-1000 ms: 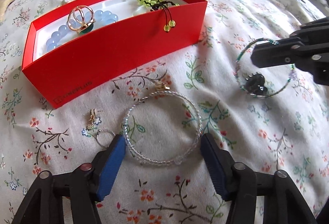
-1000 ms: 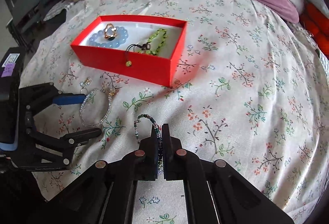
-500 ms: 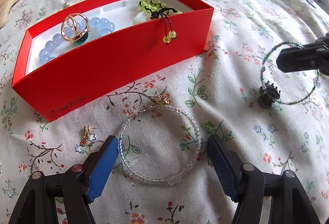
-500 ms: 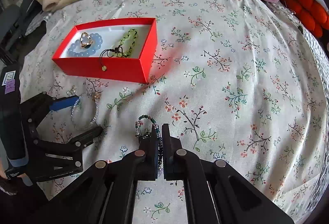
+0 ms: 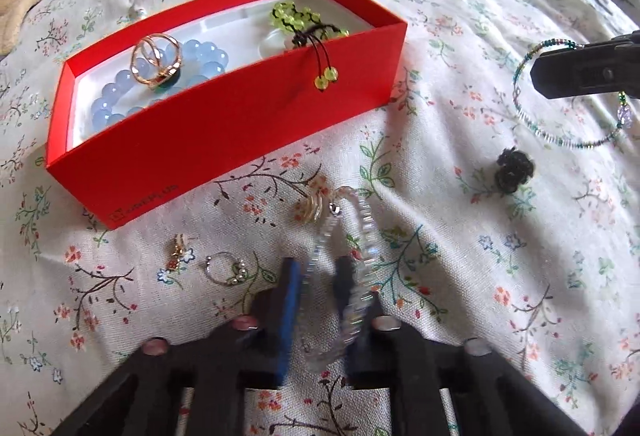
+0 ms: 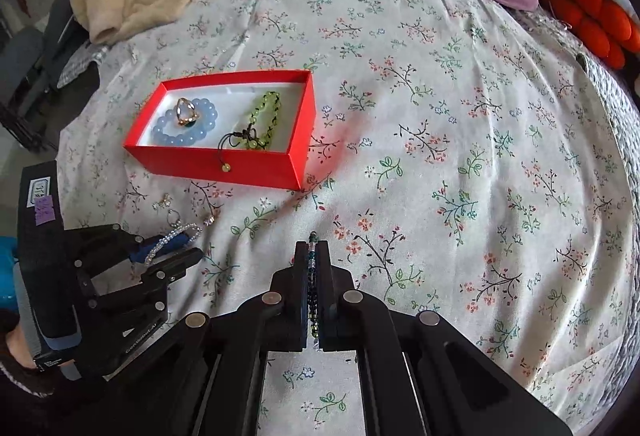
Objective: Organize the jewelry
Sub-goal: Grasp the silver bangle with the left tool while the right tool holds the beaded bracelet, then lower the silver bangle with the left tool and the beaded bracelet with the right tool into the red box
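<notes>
A: Where do things stand?

B: The left hand-held gripper (image 5: 316, 276) has just been closing, and its jaws now pinch the clear bracelet (image 5: 352, 236), which is squeezed into a narrow loop that stands up off the bed (image 5: 440, 276). The right hand-held gripper (image 6: 314, 256) is clamped on the green bracelet (image 5: 560, 132), which hangs clear of the cover, its black charm (image 5: 514, 172) dangling below.

A: And the box (image 5: 224, 132)?

B: Just beyond the left gripper, open, with the blue bracelet (image 5: 200, 60), a gold ring (image 5: 156, 62) and a lime bracelet (image 5: 304, 20) already inside.

A: How would you finish the step well?

B: Lift the clear one straight up until it clears the near wall, then let go over the bare white patch between the blue and lime pieces. I'd keep the grip gentle; the loop looks springy and could pop out. Mind the earring (image 5: 178, 252) and small ring (image 5: 224, 270) lying beside the jaws.
</notes>
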`<state>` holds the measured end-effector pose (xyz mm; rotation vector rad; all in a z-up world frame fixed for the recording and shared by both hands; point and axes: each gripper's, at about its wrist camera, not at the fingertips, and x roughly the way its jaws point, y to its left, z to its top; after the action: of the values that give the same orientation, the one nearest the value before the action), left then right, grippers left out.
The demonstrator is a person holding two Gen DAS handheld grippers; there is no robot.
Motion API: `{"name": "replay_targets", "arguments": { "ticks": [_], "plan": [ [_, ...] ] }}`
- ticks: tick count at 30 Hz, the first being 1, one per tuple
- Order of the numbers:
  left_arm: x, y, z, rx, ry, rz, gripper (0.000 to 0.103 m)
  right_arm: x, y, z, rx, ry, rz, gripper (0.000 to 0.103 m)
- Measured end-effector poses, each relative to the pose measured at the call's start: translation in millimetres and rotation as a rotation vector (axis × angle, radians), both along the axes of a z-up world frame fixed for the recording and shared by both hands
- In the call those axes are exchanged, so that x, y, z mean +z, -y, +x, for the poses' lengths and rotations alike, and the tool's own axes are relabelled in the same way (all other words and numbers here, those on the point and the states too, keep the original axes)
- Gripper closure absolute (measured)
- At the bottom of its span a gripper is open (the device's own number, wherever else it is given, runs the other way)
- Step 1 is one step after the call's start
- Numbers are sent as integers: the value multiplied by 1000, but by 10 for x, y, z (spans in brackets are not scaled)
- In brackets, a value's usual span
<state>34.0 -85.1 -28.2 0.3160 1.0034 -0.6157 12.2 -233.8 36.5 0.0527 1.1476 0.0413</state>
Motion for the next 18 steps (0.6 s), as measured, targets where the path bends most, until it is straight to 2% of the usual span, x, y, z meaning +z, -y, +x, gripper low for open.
{"name": "replay_targets", "arguments": {
  "ticks": [8,18],
  "plan": [
    [337,-122,17,26,15,-67,101,196,-100,49,13,42,34,101],
    [773,-383,290,118,29,-178,102,347,-251,244,8,81,88,101]
  ]
}}
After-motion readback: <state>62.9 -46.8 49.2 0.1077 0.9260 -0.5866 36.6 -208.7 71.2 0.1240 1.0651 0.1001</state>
